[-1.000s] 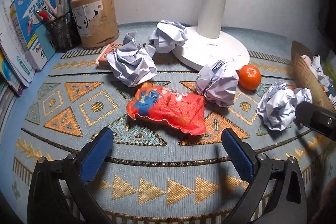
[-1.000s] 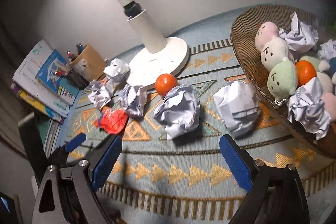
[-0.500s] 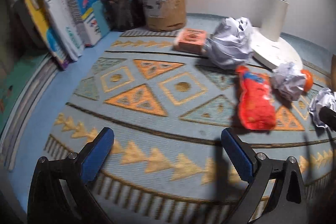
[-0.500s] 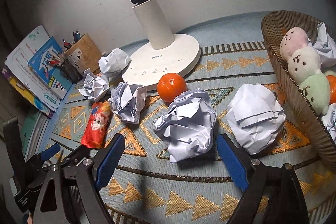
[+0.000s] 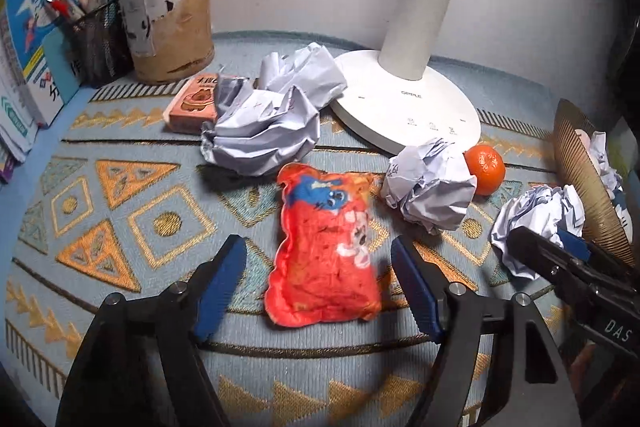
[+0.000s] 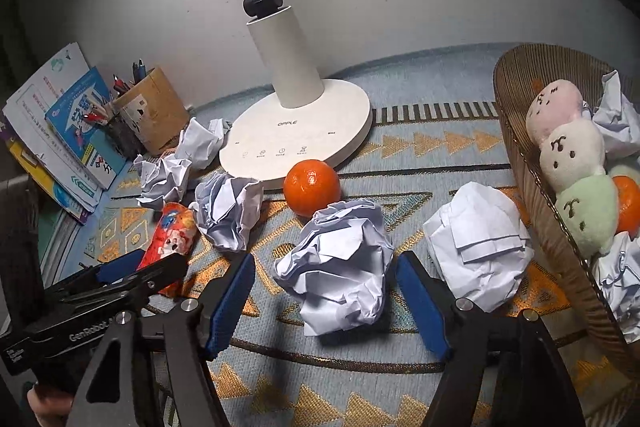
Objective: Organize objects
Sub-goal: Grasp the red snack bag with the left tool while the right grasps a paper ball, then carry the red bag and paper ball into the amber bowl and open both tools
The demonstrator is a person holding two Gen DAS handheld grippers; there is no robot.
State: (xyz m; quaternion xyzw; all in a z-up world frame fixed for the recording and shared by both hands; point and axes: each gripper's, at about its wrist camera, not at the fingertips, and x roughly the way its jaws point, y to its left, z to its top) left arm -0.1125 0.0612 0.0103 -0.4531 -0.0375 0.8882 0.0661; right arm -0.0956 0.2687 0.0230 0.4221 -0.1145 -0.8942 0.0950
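Note:
A red snack packet (image 5: pixel 324 247) lies flat on the patterned mat, between the blue pads of my left gripper (image 5: pixel 320 279). Its jaws are closing, with a gap still showing on each side of the packet. In the right wrist view a crumpled white paper ball (image 6: pixel 336 267) sits between the pads of my right gripper (image 6: pixel 326 293). These jaws are closing too; the right pad is almost at the paper and the left pad stands clear. The left gripper (image 6: pixel 132 275) shows at the lower left of that view, over the packet (image 6: pixel 172 231).
A wicker basket (image 6: pixel 516 155) at the right holds plush toys, paper balls and an orange. More paper balls (image 6: pixel 476 243) (image 5: pixel 432 187) (image 5: pixel 264 131), a loose orange (image 6: pixel 312 187), a lamp base (image 5: pixel 408 107), a pink box (image 5: pixel 192 103), pen holders (image 5: pixel 168 23) and books (image 5: pixel 28 39) surround the mat.
The left wrist view swung back from the mat's left side onto the red packet, and its jaws narrowed around it. The right gripper's jaws narrowed around the paper ball.

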